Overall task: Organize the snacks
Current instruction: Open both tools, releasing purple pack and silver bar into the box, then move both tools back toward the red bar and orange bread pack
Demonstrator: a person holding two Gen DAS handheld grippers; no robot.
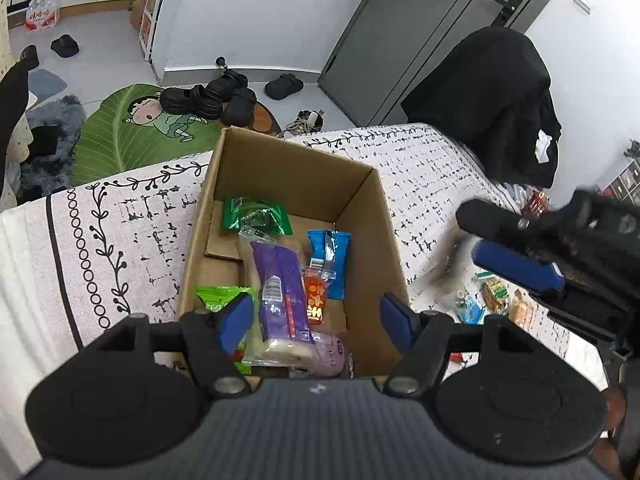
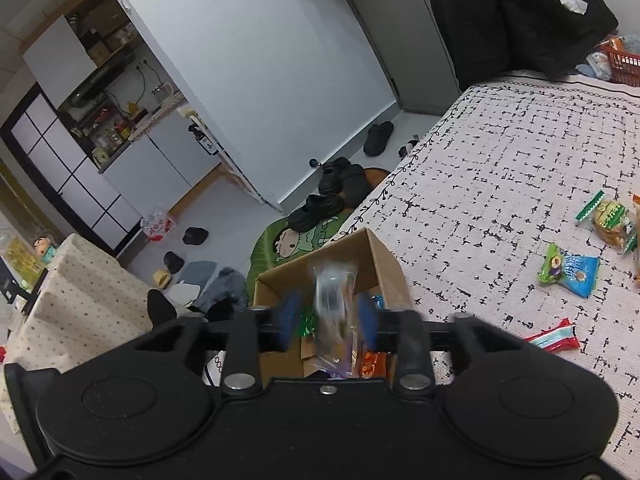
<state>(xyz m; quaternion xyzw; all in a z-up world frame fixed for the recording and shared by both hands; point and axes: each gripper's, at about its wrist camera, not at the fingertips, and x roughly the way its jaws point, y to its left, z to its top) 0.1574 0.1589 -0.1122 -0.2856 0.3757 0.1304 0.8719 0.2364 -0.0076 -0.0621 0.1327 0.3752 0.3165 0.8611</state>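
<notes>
An open cardboard box (image 1: 372, 216) stands on the patterned bed cover (image 1: 120, 248). Inside lie a purple packet (image 1: 280, 280), a blue packet (image 1: 328, 256), a green packet (image 1: 256, 216) and an orange one (image 1: 314, 304). My left gripper (image 1: 316, 316) is open and empty over the box's near end. My right gripper (image 2: 328, 316) hovers above the box (image 2: 384, 264); a blurred clear packet (image 2: 332, 304) sits between its spread fingers, and I cannot tell if it is held. The right gripper (image 1: 516, 248) also shows at right in the left wrist view.
Loose snacks lie on the cover to the right: a green-blue packet (image 2: 568, 270), a biscuit packet (image 2: 610, 220) and a red-striped packet (image 2: 554, 338). A red basket (image 2: 624, 58) and black clothing (image 2: 520, 16) are at the far end. Shoes (image 1: 208, 98) lie on the floor.
</notes>
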